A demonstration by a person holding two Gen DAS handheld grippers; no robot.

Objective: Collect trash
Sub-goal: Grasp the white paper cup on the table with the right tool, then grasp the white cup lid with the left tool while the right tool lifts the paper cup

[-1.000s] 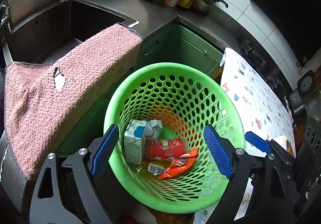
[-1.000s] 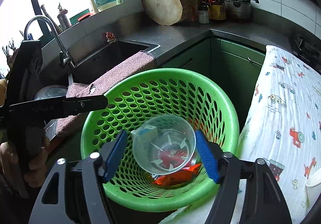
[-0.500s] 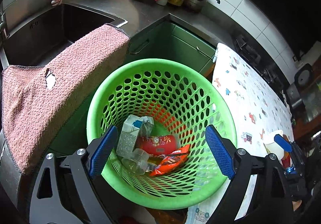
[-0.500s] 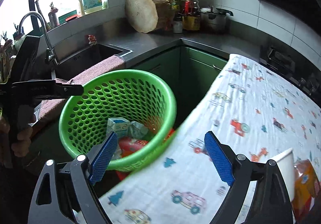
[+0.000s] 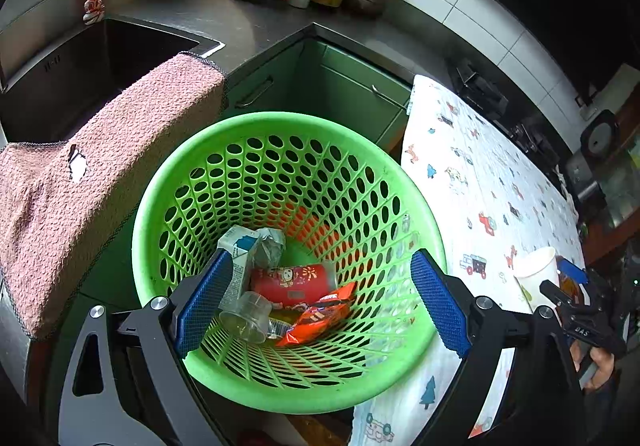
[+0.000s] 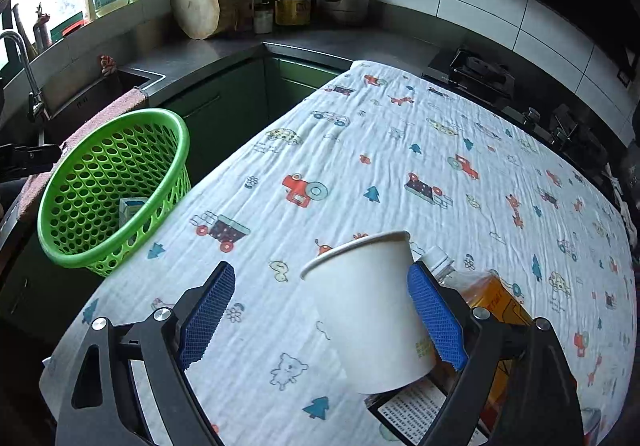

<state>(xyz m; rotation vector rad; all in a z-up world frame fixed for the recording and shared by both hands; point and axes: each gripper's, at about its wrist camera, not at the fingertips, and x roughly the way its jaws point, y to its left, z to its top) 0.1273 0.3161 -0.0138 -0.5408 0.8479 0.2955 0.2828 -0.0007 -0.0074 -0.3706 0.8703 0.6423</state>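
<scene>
A green perforated basket sits by the table edge; it also shows in the right wrist view. Inside lie a clear plastic cup, a red can, an orange wrapper and a crushed carton. My left gripper is open and empty over the basket. My right gripper is open over the table, its jaws around a white paper cup without squeezing it. An orange bottle lies behind the cup.
The table wears a white cloth with cartoon prints. A pink towel hangs over the sink edge left of the basket. A wooden block, bottles and a pot stand on the back counter. A stove sits behind the table.
My right gripper let the clear plastic cup drop into the basket, then swung right over the table to the white paper cup. My left gripper stayed open over the basket.
</scene>
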